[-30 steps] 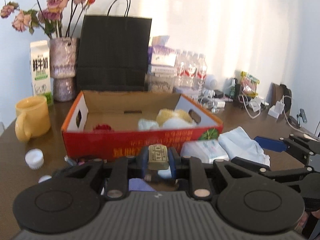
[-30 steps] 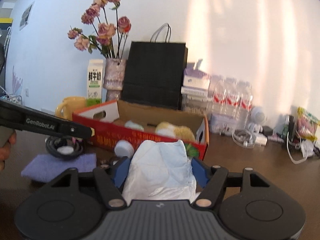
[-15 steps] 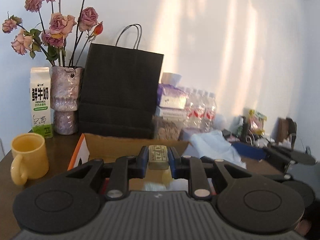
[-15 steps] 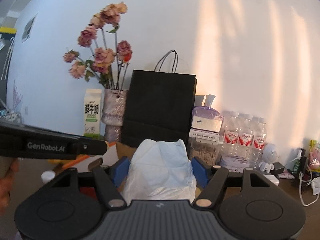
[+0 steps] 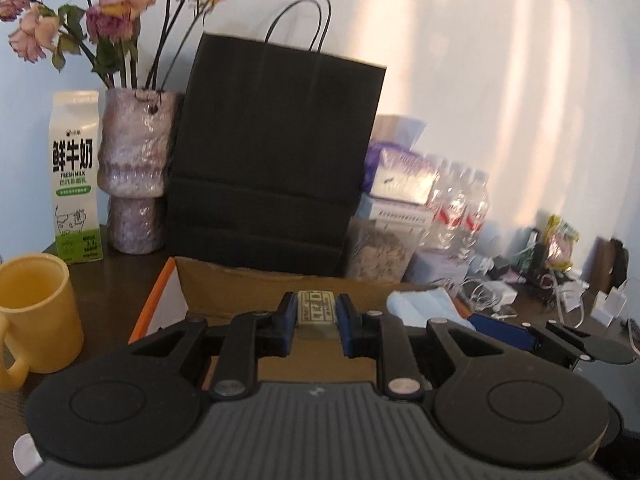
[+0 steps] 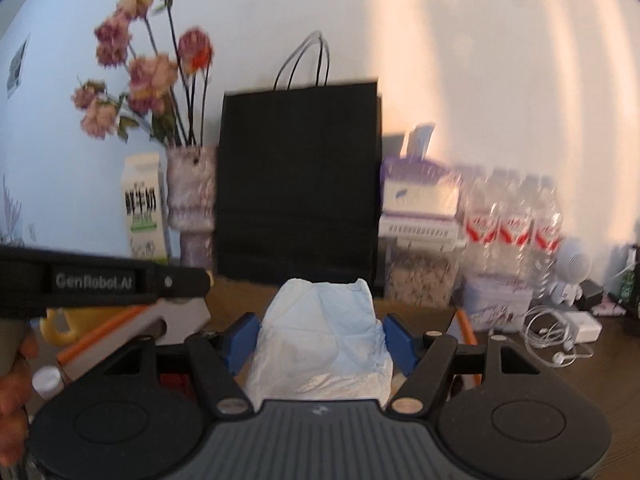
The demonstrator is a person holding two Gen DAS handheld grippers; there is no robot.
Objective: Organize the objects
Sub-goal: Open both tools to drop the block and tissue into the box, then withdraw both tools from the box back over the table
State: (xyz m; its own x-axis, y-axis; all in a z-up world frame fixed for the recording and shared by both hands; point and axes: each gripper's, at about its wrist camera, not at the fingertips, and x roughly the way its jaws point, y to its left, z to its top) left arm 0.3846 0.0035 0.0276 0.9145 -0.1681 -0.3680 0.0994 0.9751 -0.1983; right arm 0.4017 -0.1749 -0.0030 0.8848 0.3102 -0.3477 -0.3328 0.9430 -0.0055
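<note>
Above the cardboard box [image 5: 240, 292], left claw [image 5: 316, 316] gripping small packet [image 5: 316, 308], right claw [image 6: 322, 336] gripping white pouch [image 6: 320, 336]

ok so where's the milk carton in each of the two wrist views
Left wrist view: the milk carton stands at the far left, just left of the vase and behind the yellow mug.
Right wrist view: the milk carton is left of centre, again touching the vase's left side, above the left gripper's arm crossing the picture.
Shared landmark: the black paper bag, right of the vase in both.
</note>
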